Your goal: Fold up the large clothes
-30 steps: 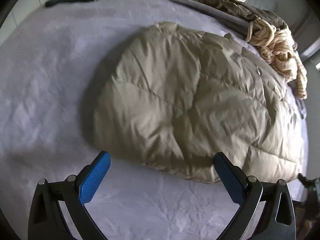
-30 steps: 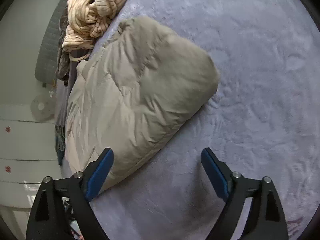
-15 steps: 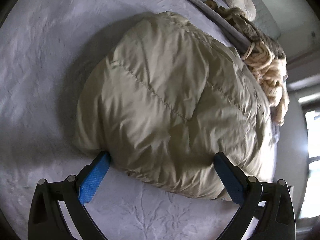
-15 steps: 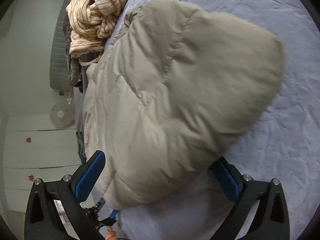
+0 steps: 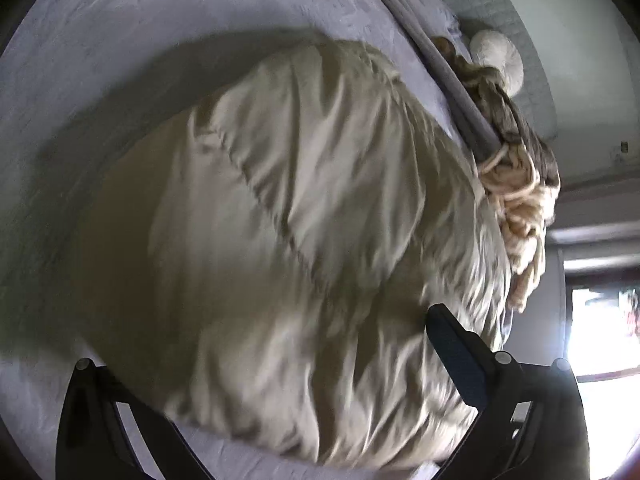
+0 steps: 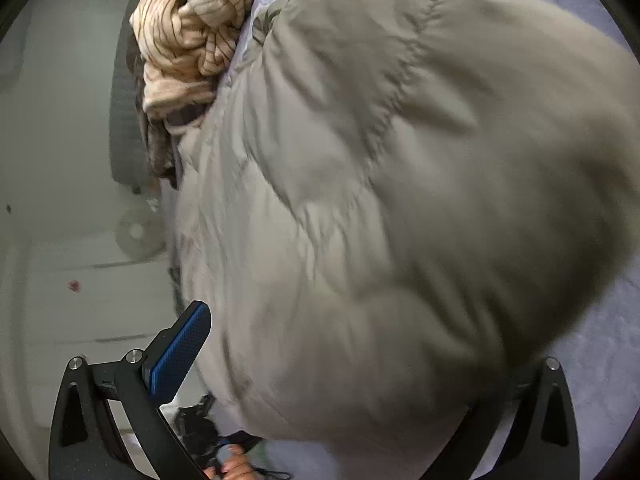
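Note:
A puffy beige quilted jacket [image 5: 300,220] lies folded on a lilac-grey bed cover [image 5: 120,40] and fills most of both views. My left gripper [image 5: 322,310] stands wide open with the jacket's near edge bulging between its jaws. Its right finger [image 5: 452,344] shows, while the left one is hidden under the fabric. In the right wrist view the jacket [image 6: 400,160] likewise sits between the wide-open jaws of my right gripper [image 6: 320,316]. The blue left pad [image 6: 180,352] stands clear beside the jacket's edge, and the right finger is hidden behind the jacket.
A cream striped knit garment [image 5: 516,208] [image 6: 192,28] and a brown one [image 5: 504,116] are heaped at the bed's far edge by a round white cushion [image 5: 498,60]. The bed cover [image 6: 600,360] shows bare at lower right. A hand [image 6: 236,466] appears below the right gripper. White cabinet fronts [image 6: 80,300] stand beyond.
Both grippers have closed in on the jacket, which grew from mid-frame to filling each view, its edge now between both pairs of jaws. The left view has rolled. The right jaws spread slightly wider.

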The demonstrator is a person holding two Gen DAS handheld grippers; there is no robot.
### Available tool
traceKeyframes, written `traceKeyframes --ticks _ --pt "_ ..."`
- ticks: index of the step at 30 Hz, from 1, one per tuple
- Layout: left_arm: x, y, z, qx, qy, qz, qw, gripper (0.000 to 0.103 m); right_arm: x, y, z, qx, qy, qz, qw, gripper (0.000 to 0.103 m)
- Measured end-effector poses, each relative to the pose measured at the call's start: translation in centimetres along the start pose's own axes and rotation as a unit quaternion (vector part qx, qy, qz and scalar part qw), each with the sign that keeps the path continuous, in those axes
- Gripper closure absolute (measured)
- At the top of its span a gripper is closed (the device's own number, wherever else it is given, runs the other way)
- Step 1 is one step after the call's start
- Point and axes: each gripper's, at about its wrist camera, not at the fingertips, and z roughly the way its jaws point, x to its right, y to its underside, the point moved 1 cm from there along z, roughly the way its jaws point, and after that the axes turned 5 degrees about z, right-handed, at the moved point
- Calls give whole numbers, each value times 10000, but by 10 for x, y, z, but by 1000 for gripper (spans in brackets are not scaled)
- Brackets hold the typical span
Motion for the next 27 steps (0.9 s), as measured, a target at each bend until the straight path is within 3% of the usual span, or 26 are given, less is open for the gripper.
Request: traceKeyframes --ticks 1,2,4,6,8,9,11,12,13,15,19,27 --pt "0 -2 2 77 -50 -52 9999 3 0 -3 3 5 -63 60 10000 0" --pt "1 -4 5 124 -134 -75 9998 14 1 -3 5 4 -73 80 9999 0" --pt "-1 -3 4 245 -247 -61 9994 45 0 -4 8 -6 -54 58 10000 0" --pt "-2 -1 -4 345 -224 86 9991 67 -1 -2 7 -35 -88 5 10000 0" --pt "7 2 -12 426 -359 489 9973 77 0 -2 4 -88 -96 44 9999 1" --pt "15 6 -19 487 -535 863 9936 81 0 -1 3 -94 -63 79 9999 4" --pt "29 10 -24 583 -748 1330 9866 83 4 -2 1 -84 171 154 9997 32" --pt "37 14 -28 642 -857 1611 9811 85 6 -2 1 -124 155 217 9996 49" --pt "42 15 -30 676 -908 1749 9781 86 8 -1 0 -116 85 266 9995 59" --pt "48 18 -36 719 -949 1941 9737 86 4 3 -5 -70 74 158 9998 69" --pt "54 20 -54 701 -936 2227 9678 87 -8 16 -19 -97 47 -137 9998 77" --pt "43 39 -99 380 -766 2640 9607 88 -5 70 -54 -125 284 -301 9991 77"
